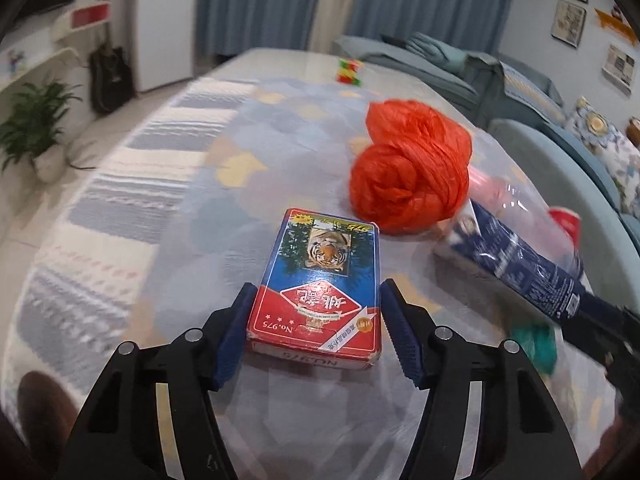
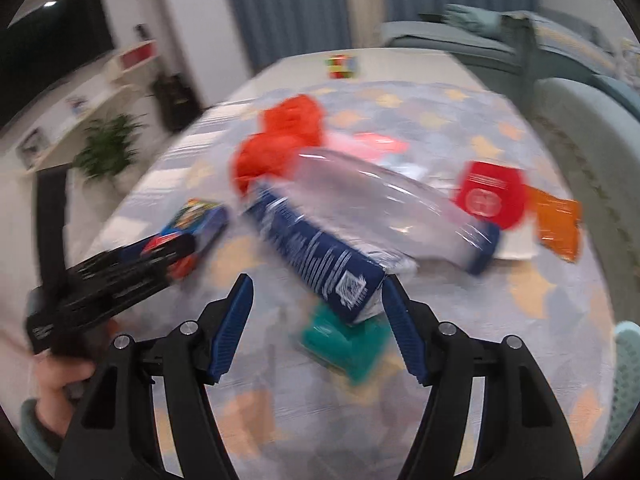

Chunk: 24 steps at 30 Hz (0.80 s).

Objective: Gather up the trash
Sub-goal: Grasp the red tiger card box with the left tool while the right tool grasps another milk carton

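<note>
Two blue ribbed pads frame the shot from the left wrist: the left claw (image 1: 314,334) stands apart around a flat cardboard card box (image 1: 320,280), red and blue with a tiger print. Its near end sits between the pads; the left pad is at the box's edge, while the right pad shows a sliver of gap, so no firm clamp here. Just beyond the box, ahead and to the right of the claw, lies a crumpled orange plastic bag (image 1: 408,168), knotted into a soft, wrinkled ball. Further right there's a clear plastic bottle (image 1: 520,240) with a glossy dark-blue label, lying on its side. All of it rests on a worktop (image 1: 160,200) under a smooth cloth patterned in grey and yellow.

Over to the right wrist, and it's blurry! The right claw (image 2: 318,326) is spread wide with the bottle's labelled end (image 2: 320,260) between its pads, close to the right pad; whether it touches I can't tell. Under that end lies a teal, squarish packet (image 2: 344,344). Ahead and right of the claw sit a red round-cornered packet (image 2: 490,196) and a shiny orange wrapper (image 2: 558,224). Off to the left, the other claw (image 2: 168,252) reaches over the card box, a hand (image 2: 60,376) gripping its handle.
</note>
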Available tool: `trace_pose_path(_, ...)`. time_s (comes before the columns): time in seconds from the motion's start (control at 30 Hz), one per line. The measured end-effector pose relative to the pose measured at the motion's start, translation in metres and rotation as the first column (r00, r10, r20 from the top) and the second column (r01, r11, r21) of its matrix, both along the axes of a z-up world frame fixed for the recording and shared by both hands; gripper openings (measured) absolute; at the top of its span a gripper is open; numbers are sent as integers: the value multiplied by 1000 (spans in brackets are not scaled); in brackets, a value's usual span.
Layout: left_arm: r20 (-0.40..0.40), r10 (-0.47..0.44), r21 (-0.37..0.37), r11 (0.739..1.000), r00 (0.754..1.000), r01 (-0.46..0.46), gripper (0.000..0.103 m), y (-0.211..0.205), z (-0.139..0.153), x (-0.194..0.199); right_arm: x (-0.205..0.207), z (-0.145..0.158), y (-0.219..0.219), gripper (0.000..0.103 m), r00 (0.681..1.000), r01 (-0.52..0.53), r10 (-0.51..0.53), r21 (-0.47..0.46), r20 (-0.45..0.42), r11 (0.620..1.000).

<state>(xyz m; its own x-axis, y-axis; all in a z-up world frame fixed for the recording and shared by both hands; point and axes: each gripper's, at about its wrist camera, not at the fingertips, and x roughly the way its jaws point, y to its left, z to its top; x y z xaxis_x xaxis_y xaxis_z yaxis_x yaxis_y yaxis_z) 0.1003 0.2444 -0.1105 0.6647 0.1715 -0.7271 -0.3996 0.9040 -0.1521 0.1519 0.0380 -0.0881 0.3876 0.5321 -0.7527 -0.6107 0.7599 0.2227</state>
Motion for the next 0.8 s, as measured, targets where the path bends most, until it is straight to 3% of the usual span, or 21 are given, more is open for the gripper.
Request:
trace_pose_path(0.13,25,41,-16,999,999,-40,61,8,0,-18,-15,6,8,63,995,-94,95,52,-19,994)
trace_pose_path(0.23,57,41,-39,998,998,-39,61,10,3,-22,-6,7,0,63,999,-44,45,49,-9,998)
trace_pose_path(0.37,60,20,-29,999,998,-18,61,5,3,-19,17,-9,-6,63,995,-4,8,42,-95,999)
trace_pose_path(0.47,71,19,-39,999,997,-16,61,7,3,-19,24,-20,3,76,988,-31,41,67,-151,997)
trace_pose_path(0.53,73,24,-52,998,997,-21,61,10,1,-20,26,-24,13,76,985,-40,49,58,-163,998)
trace_pose_path(0.67,75,31,-63,998,997,-26,61,12,1,-22,18,-17,37,76,992,-73,75,24,-104,997)
trace_pose_path(0.73,75,26,-58,998,997,-22,61,10,1,-21,14,-13,55,76,998,-63,61,-72,-33,995)
trace_pose_path(0.8,76,25,-53,998,997,-21,61,9,2,-22,15,-16,68,75,999,-45,43,-141,-20,989)
